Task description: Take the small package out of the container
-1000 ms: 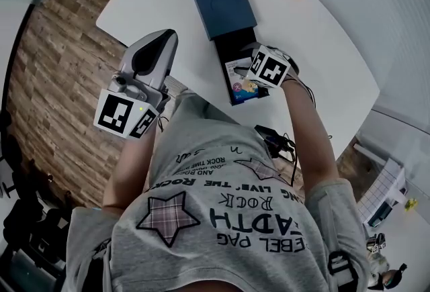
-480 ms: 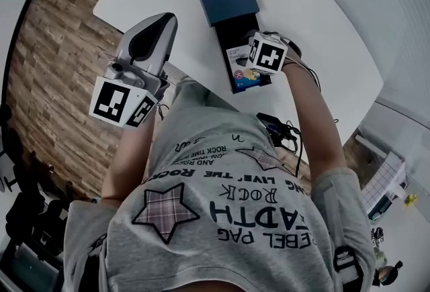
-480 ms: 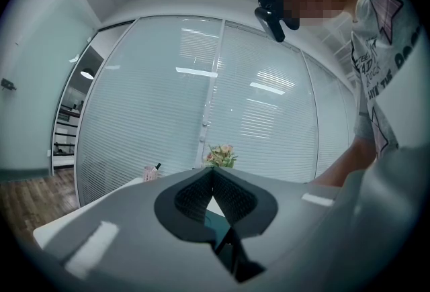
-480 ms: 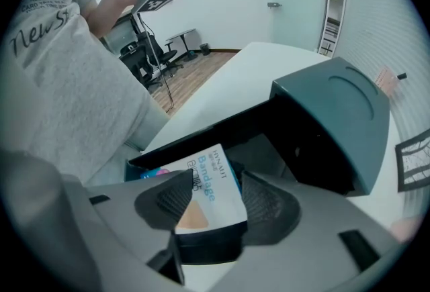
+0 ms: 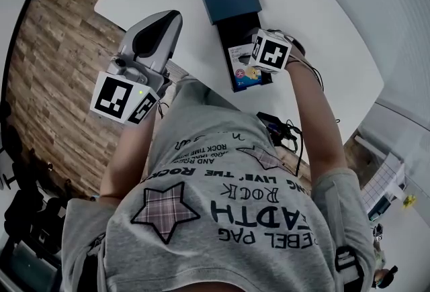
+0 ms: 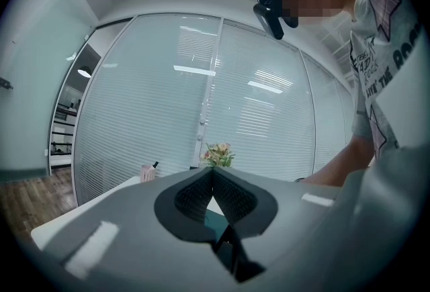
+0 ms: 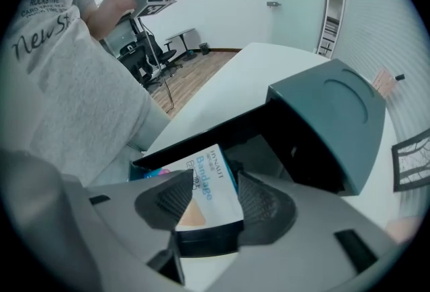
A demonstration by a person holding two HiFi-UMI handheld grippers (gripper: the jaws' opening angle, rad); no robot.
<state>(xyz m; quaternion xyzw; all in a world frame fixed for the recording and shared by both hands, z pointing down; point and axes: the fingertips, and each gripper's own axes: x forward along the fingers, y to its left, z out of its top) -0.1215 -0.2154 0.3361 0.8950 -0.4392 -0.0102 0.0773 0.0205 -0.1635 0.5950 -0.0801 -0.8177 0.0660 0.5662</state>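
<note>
Right claw (image 7: 213, 182) has shifted slightly over container (image 7: 201, 136); jaws just opened wide, released. Small package (image 7: 205, 198) lies inside it, dead ahead between the jaws, long axis along claw's reach. Left claw (image 6: 213, 176) clenched, empty, farther off.

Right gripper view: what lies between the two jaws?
That view shows the small package in the black container; the right gripper's jaws, just opened wider, flank it.

left gripper (image 6: 213, 176) closed; right gripper (image 7: 216, 198) just opened astride small package (image 7: 205, 173).
</note>
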